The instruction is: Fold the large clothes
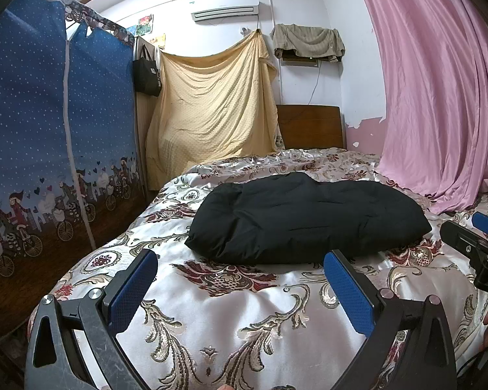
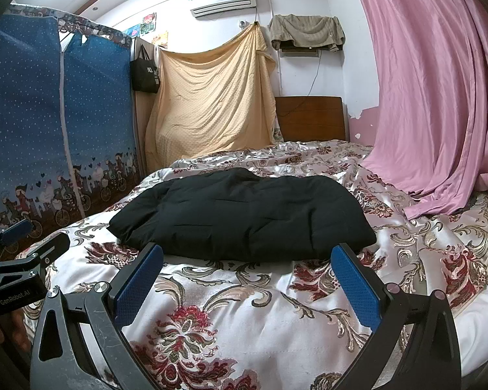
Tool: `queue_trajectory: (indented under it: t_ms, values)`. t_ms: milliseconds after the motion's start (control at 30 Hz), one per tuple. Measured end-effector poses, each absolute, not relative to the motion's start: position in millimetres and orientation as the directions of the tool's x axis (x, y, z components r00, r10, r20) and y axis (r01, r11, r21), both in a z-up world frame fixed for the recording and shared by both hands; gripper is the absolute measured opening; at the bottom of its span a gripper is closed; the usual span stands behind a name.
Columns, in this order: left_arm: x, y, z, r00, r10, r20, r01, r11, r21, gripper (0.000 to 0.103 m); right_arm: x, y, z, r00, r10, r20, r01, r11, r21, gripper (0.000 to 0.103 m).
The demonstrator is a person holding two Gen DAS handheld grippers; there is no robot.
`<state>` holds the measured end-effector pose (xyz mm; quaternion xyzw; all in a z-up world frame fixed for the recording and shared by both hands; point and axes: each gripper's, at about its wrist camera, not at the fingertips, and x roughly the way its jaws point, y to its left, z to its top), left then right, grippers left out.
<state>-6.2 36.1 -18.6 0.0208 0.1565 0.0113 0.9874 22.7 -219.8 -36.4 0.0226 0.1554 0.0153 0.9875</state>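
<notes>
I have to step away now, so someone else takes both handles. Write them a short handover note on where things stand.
Left claw: open, empty, held over the bedspread short of the garment.
Right claw: open, empty, also just short of it.
Black padded garment: lies mid-bed as a compact, thick bundle, already folded by the look of it, touched by neither claw.
Done: the fold appears complete or close to it.
Left: check whether another fold is wanted; if so, grip the near edge with both claws. Pink curtain drapes onto the bed's right side; keep clear.
</notes>
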Motion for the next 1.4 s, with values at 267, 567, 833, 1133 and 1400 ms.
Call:
queue_trajectory:
  t_ms: [267,567,833,1133,1400]
  values:
    - [-6.7,36.1,-18.3,0.951,0.029,-0.307,-0.016,0.999,0.045,0.103,22.6,-219.2,-36.0,0.952,0.037,-0.305,-0.023,0.998,0.05,0.102]
    - [-6.8,36.2,-18.8,0.951,0.028,-0.308,-0.015,0.999,0.044,0.103,22.5,-219.3,-36.3,0.951,0.037,-0.306,-0.023,0.999,0.049,0.102]
    - [-7.4,35.7,-19.2,0.952,0.029,-0.306,-0.016,0.999,0.045,0.103,22.2,-218.8,-36.1,0.952,0.036,-0.305,-0.022,0.998,0.05,0.102]
    - [-7.9,36.7,-18.6,0.952,0.03,-0.305,-0.016,0.999,0.046,0.103,22.4,-218.3,-36.0,0.951,0.036,-0.306,-0.022,0.998,0.05,0.102]
    - [-7.7,37.3,-18.5,0.952,0.03,-0.304,-0.017,0.999,0.046,0.103,22.3,-218.3,-36.0,0.952,0.036,-0.305,-0.022,0.998,0.05,0.102]
